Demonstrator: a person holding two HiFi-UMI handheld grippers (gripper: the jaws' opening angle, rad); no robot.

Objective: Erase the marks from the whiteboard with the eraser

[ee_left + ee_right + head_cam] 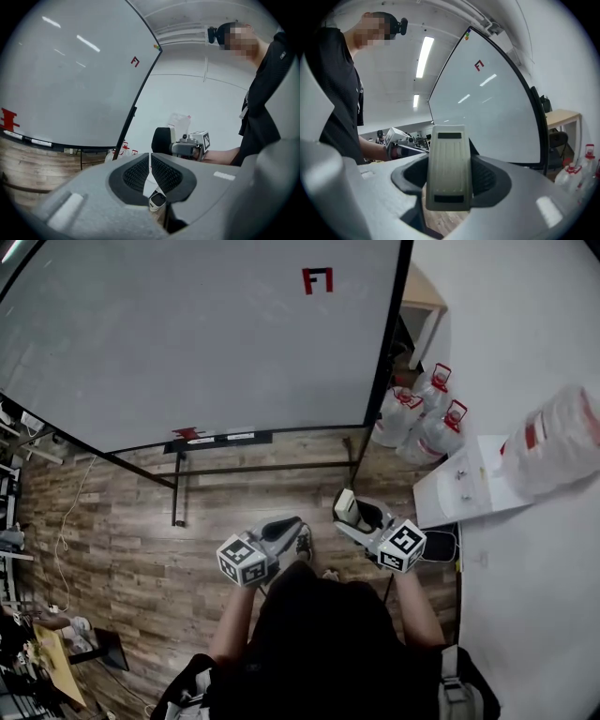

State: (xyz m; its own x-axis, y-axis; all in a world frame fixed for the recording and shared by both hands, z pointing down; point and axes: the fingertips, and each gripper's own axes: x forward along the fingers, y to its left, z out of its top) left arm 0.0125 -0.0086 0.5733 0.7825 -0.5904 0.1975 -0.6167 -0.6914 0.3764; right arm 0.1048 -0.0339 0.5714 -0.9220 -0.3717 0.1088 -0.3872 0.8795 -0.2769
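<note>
My right gripper (361, 517) was clamped on the eraser (447, 164), whose long axis ran out along the jaws toward the whiteboard (187, 334). My left gripper (150, 166) was closed on nothing. Both hung well short of the board. The red mark (317, 280) near the board's top right corner lay ahead and above the eraser, on the right gripper's side. Only the left gripper view showed clearly a second red mark (9, 119) on the board by its bottom edge.
</note>
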